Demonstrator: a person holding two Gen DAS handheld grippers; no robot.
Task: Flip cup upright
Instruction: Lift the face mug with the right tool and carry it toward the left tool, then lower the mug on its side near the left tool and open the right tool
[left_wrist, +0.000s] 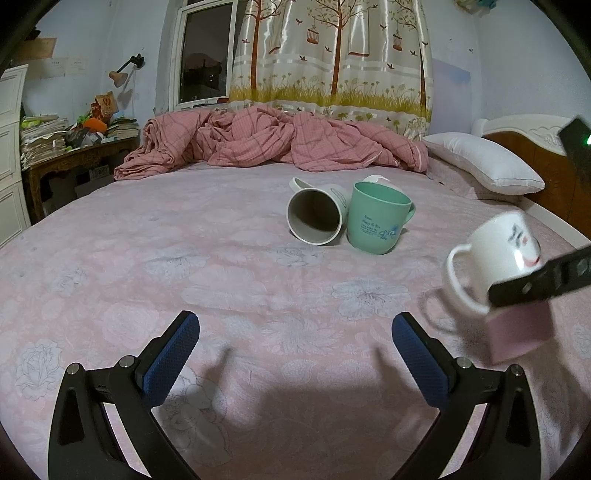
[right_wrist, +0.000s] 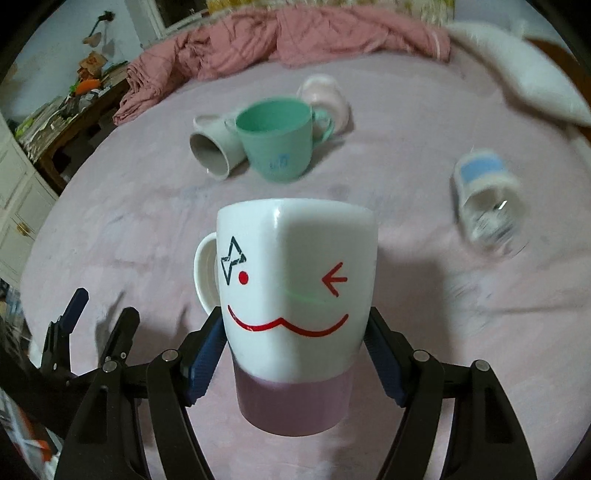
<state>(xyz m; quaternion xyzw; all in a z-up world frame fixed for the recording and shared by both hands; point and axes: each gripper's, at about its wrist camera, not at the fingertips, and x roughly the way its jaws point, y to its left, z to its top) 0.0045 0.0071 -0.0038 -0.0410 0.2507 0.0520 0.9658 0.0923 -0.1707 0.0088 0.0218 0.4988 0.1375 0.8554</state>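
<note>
My right gripper (right_wrist: 293, 354) is shut on a white mug with a red smile and a pink base (right_wrist: 295, 295); the mug is upright, handle to the left, held just above the pink bed sheet (right_wrist: 147, 229). The same mug (left_wrist: 495, 258) shows at the right of the left wrist view, blurred, tilted, with a right finger across it. My left gripper (left_wrist: 295, 332) is open and empty, low over the sheet, and also shows in the right wrist view (right_wrist: 101, 306).
A green cup (left_wrist: 376, 221) stands upright mid-bed, a grey-white mug (left_wrist: 314, 214) lies on its side beside it, a pink cup (right_wrist: 327, 99) behind. A blue-banded glass (right_wrist: 487, 206) lies at right. Crumpled pink quilt (left_wrist: 277, 140) and pillow (left_wrist: 484, 162) at the back.
</note>
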